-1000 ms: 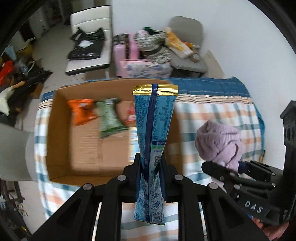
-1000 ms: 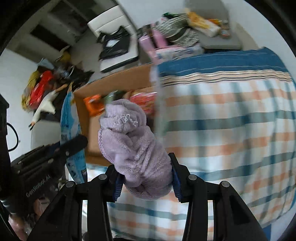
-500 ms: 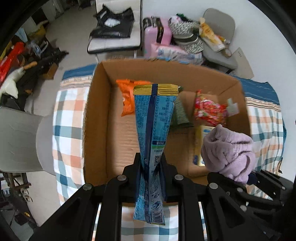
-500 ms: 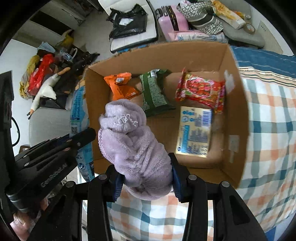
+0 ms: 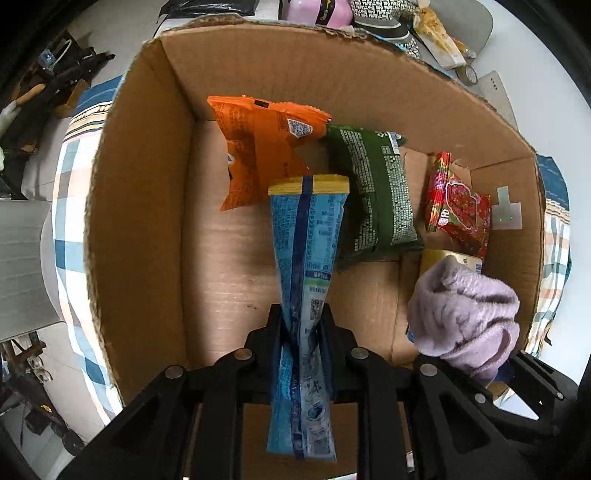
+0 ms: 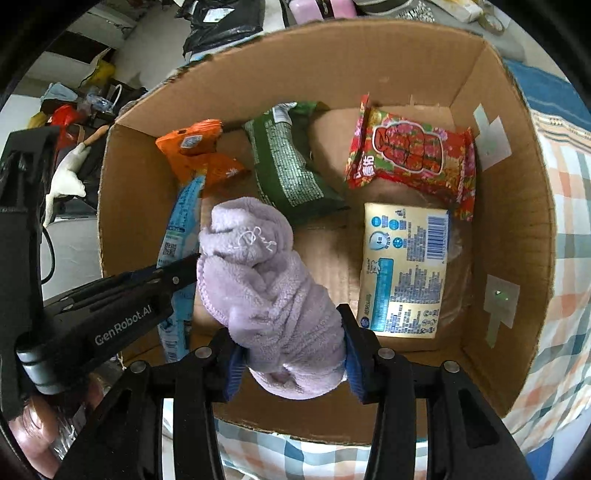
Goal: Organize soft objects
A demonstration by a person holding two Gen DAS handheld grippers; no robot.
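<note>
We saw the lilac fleece towel (image 6: 273, 295), rolled into a bundle, pinched at its lower end between the blue-padded fingers of the right gripper (image 6: 291, 360), which was clamped shut on it. The bundle hung over the open cardboard box (image 6: 517, 229), above the near part of its floor. Just to its left, the left gripper (image 5: 301, 332) squeezed a tall blue snack packet (image 5: 306, 280) with a gold top seal; the packet was crimped narrow where the jaws met it and stood upright over the box's middle. In the right wrist view the two grippers sat close together, the left one's fingertip almost touching the towel.

Inside the box lay an orange snack bag (image 5: 262, 147) at the far left, a dark green bag (image 5: 373, 199) beside it, and a red sweets packet (image 6: 413, 155) at the far right. A cream-and-blue flat pack (image 6: 402, 269) lay in front of the red one. The box rested on a checked cloth (image 6: 569, 258). Behind it we made out a pink case (image 5: 317, 11) and dark bags, too blurred for detail.
</note>
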